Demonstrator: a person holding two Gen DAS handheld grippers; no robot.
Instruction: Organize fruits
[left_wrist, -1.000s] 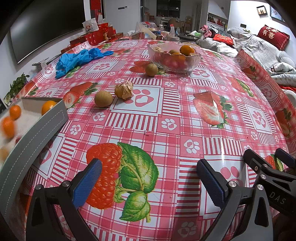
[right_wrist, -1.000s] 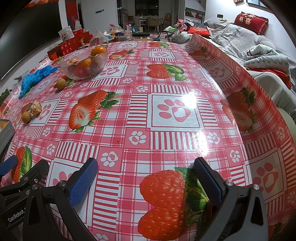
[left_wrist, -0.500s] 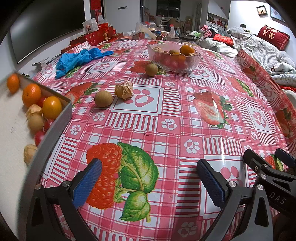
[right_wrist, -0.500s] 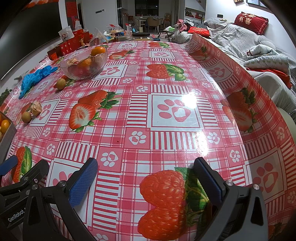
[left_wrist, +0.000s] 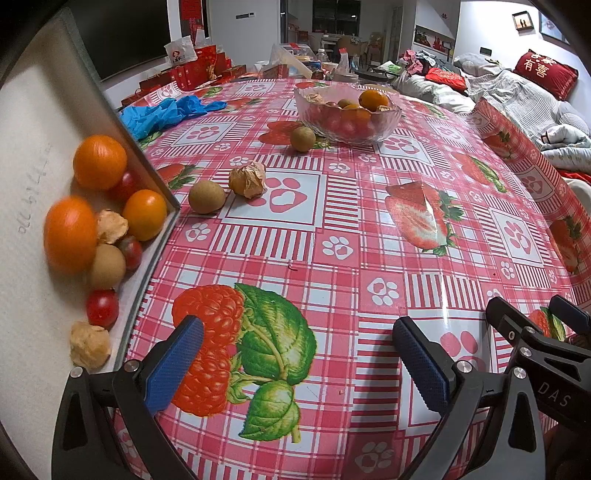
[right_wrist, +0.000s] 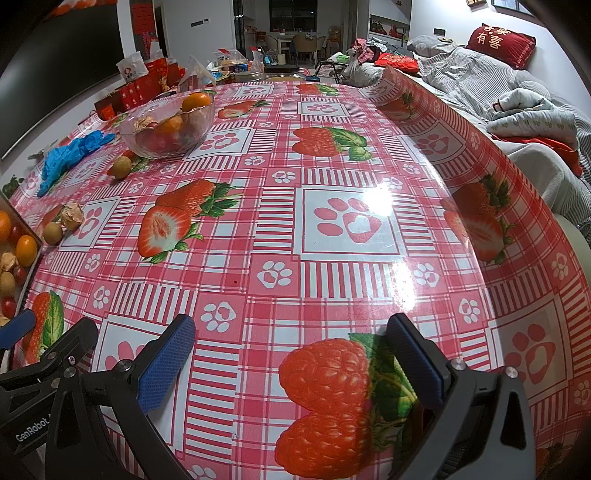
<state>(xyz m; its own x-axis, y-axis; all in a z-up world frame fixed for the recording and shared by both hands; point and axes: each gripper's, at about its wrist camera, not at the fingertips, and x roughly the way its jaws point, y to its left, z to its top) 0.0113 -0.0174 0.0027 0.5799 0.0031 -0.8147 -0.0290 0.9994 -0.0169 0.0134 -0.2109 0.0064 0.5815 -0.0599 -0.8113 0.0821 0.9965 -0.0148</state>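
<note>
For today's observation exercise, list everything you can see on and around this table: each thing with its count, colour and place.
glass bowl: one, clear, far side of table, holding mixed fruit
loose fruits: three on the cloth; brown one by the bowl, brown one and papery husked one mid-left
tray: one, white, grey-rimmed, tilted at left edge, with oranges, small red tomatoes, brown and husked fruits
gloves: blue heap, far left
tablecloth: red-white check, fruit prints
left hand-held gripper: black, blue pads, open
right hand-held gripper: same, open

Light: bright indoor, overhead | Glare: white patch on tablecloth | Blur: nearest orange smeared | Edges: fisheye-bent — dark corners
</note>
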